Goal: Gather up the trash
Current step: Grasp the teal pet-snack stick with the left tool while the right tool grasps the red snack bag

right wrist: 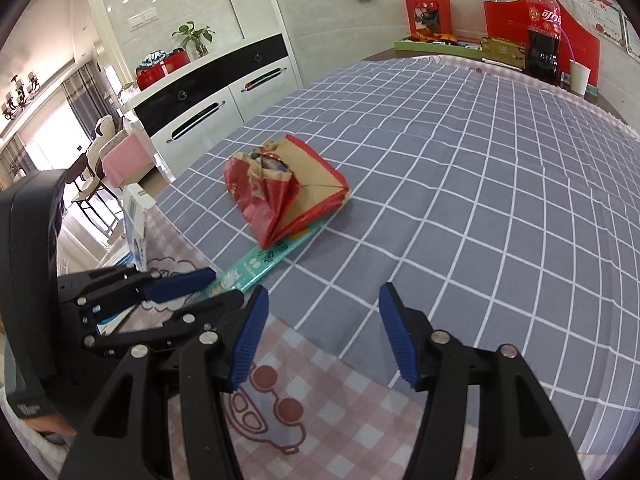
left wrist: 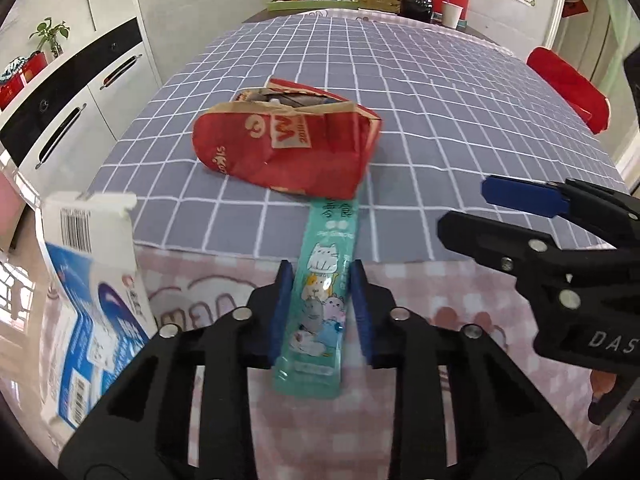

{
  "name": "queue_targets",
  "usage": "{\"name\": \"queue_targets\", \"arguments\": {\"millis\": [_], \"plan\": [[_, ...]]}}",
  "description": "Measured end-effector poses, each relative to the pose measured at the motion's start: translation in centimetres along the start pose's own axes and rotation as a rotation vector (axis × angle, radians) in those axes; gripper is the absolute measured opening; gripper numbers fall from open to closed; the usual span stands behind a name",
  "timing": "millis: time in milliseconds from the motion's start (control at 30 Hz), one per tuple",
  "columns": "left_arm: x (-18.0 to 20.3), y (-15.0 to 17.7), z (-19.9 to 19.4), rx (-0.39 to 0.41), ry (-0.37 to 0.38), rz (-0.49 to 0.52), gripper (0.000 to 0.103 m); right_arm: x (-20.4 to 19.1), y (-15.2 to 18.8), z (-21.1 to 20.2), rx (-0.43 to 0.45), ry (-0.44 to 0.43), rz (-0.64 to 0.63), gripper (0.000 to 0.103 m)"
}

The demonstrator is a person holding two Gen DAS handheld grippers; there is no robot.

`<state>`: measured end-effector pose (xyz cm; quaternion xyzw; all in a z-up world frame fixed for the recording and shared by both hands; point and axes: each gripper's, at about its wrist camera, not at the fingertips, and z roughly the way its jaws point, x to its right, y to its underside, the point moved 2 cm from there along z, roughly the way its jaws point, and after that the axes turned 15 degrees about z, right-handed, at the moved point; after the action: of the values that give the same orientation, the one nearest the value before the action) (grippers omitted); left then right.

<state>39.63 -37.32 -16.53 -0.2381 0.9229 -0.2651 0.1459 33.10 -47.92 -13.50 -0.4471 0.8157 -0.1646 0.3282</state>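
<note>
Our left gripper [left wrist: 319, 312] has its jaws narrowed around the teal snack wrapper [left wrist: 320, 300], whose far end runs to twelve o'clock under the red paper bag [left wrist: 284, 148]. At two o'clock our right gripper [right wrist: 320, 336] stands wide and empty.

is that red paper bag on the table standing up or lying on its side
Lying on its side. The red paper bag rests crumpled on the checked tablecloth, its open mouth facing sideways, one end overlapping the teal snack wrapper.
</note>
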Motion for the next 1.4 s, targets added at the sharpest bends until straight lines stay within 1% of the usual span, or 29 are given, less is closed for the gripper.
{"name": "queue_targets", "arguments": {"millis": [67,133,200,300,433,500,600,700,833,900,967,1000,1167,1233,1367,1400], "plan": [[0.4,0.6,-0.5,0.01,0.01,-0.026,0.027,-0.1,0.3,-0.4,0.0,-0.002,-0.003,0.057],[0.5,1.3,-1.2,0.021,0.044,-0.083,0.027,-0.1,0.6,-0.8,0.002,-0.005,-0.001,0.057],[0.6,2.0,-2.0,0.036,0.054,-0.125,0.027,-0.2,0.9,-1.3,0.0,-0.015,0.005,0.057],[0.8,3.3,-3.7,0.072,0.065,-0.174,0.027,-0.4,1.4,-2.2,0.004,-0.03,0.003,0.057],[0.8,5.5,-6.4,0.131,0.098,-0.234,0.027,-1.1,2.1,-3.1,0.003,-0.048,-0.005,0.057],[0.6,6.3,-7.2,0.146,0.096,-0.254,0.027,-1.7,2.4,-3.3,-0.001,-0.06,-0.011,0.057],[-0.3,7.8,-8.8,0.185,0.082,-0.311,0.027,-2.9,2.8,-3.0,-0.015,-0.076,-0.029,0.057],[-2.0,9.2,-10.5,0.225,0.04,-0.373,0.027,-4.5,3.1,-2.4,-0.031,-0.094,-0.048,0.057],[-4.4,10.3,-11.4,0.231,-0.013,-0.431,0.027,-6.7,3.3,-1.4,-0.045,-0.123,-0.074,0.057],[-5.2,10.4,-11.5,0.232,-0.025,-0.444,0.027,-7.4,3.2,-1.0,-0.03,-0.13,-0.071,0.057],[-5.6,9.9,-11.7,0.247,-0.045,-0.438,0.027,-7.3,2.9,-0.8,0.0,-0.11,-0.056,0.057],[-5.7,9.4,-11.6,0.251,-0.054,-0.425,0.027,-7.1,2.6,-0.7,0.011,-0.105,-0.041,0.057],[-6.9,7.7,-11.2,0.284,-0.067,-0.436,0.027,-4.7,0.5,0.8,0.057,-0.053,0.052,0.057],[-7.1,6.6,-11.0,0.295,-0.075,-0.422,0.027,-3.8,-0.5,1.6,0.07,-0.037,0.091,0.057],[-7.8,4.7,-9.8,0.308,-0.079,-0.408,0.027,-2.9,-2.7,3.1,0.123,-0.011,0.103,0.057],[-7.9,4.4,-9.5,0.308,-0.078,-0.408,0.027,-2.8,-3.2,3.7,0.115,-0.017,0.106,0.057]]}}
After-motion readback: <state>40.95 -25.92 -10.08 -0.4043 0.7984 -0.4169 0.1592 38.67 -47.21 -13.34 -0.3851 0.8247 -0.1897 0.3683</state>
